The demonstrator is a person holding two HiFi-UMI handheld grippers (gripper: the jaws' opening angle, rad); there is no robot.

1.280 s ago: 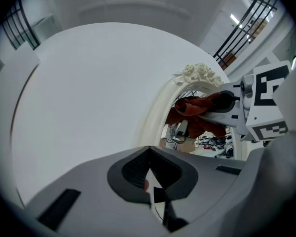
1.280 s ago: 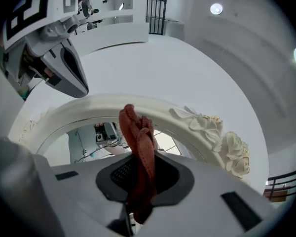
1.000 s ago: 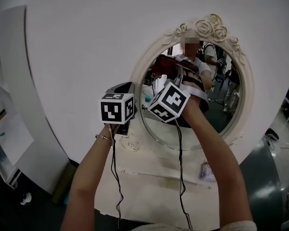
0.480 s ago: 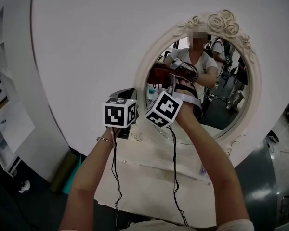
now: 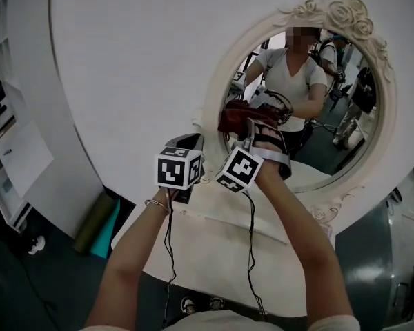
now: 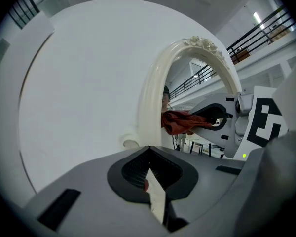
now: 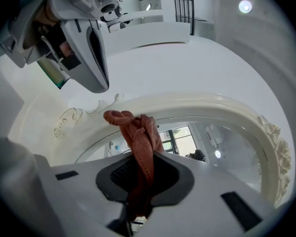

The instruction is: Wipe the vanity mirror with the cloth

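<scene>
- Right gripper [image 7: 140, 168]: clenched on the cloth [image 7: 138, 132]. The red fabric runs up between the jaws and bunches into a knot beyond the tips.
- Cloth position: in the head view the cloth [image 5: 238, 116] sits at the left edge of the glass of the vanity mirror [image 5: 324, 158], just inside the frame [image 5: 217, 95], centre right of the picture. In the left gripper view the cloth [image 6: 182, 122] lies right beside the frame's inner edge [image 6: 153, 98]. Firm contact with the glass cannot be confirmed.
- Left gripper [image 6: 149, 154]: jaws closed together, nothing held. In the head view it [image 5: 192, 141] hangs just left of the mirror frame, beside the right gripper [image 5: 247, 131], and clear of the glass.
- Marker cubes: the left one [image 5: 178, 169] and the right one [image 5: 243, 169] sit side by side at mid-frame.
- Mirror: oval, in a cream moulded frame with roses at the top [image 5: 341, 11]. It is tilted across the upper right of the head view, and the glass reflects the person and both grippers.
- Surroundings: a cream table [image 5: 214, 250] lies below the mirror and a white wall panel [image 5: 124, 61] fills the upper left. A bracelet [image 5: 155, 203] is on the left wrist. Cables [image 5: 169, 254] trail down from both grippers.
</scene>
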